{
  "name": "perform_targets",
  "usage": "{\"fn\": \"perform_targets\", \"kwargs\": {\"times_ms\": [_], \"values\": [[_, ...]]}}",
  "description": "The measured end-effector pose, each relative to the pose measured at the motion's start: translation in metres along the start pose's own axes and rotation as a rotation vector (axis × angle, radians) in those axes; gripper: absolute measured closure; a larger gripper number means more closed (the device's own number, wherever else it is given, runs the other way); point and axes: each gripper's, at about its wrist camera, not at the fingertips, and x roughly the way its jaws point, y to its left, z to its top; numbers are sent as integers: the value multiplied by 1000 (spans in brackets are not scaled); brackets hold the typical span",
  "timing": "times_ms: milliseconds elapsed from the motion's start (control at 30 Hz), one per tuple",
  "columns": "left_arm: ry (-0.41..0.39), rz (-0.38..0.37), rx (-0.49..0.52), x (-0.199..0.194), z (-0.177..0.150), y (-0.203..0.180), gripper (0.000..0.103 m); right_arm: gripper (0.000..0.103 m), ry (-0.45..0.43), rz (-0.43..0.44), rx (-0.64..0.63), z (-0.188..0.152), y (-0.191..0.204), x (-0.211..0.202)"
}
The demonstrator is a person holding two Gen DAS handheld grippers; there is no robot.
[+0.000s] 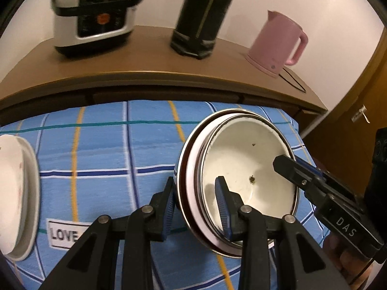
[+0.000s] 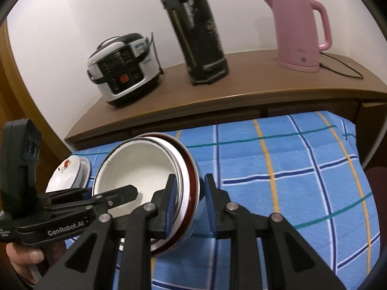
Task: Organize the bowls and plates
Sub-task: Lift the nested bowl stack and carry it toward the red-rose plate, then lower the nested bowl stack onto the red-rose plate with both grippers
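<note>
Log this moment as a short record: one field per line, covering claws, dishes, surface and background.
left claw: straddles rim of stacked bowls, one finger inside, one outside
right claw: straddles the opposite rim of the same stack
stacked bowls: nested, tilted on edge, white inside with dark specks
plates: stacked at the cloth's left edge, floral print
cloth: blue plaid
cabinet top: rice cooker, black thermos, pink kettle
</note>
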Motion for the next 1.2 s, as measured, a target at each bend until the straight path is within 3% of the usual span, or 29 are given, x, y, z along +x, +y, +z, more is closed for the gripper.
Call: {"fn": "perform_targets", "kwargs": {"times_ms": [1200], "values": [[-83,91,-131,-54,-10,64,70,81,27,109,-158,14,79,22]]}}
